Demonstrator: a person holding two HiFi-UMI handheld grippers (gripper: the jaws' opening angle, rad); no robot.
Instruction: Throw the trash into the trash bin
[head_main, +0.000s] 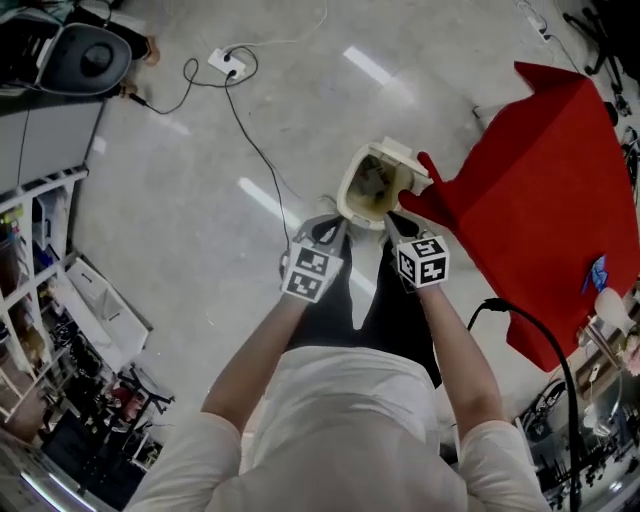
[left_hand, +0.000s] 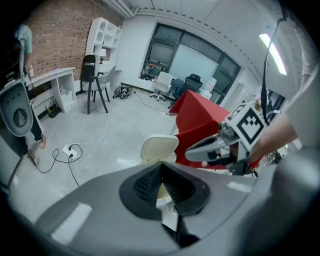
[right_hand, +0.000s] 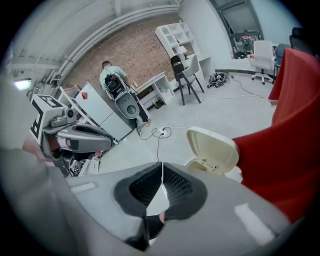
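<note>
While the person stands right over the open cream plastic trash bin (head_main: 346, 200), some crumpled dull-coloured trash (head_main: 372, 185) sits inside it. Left gripper view: left gripper (left_hand: 161, 169) clenched on nothing. Right gripper view: right gripper (right_hand: 161, 172) pinched closed, empty too. Best bet, I'd say: back straight off, missing the bin's raised lid (right_hand: 212, 149).

Two tools (head_main: 322, 228) (head_main: 396, 222), one trash bin (head_main: 347, 192), one red table (head_main: 545, 200), one power strip (head_main: 226, 64).

Bare floor (head_main: 200, 150) left of the trash bin (head_main: 349, 188); red cloth (head_main: 540, 200), perhaps touching, at its right.
</note>
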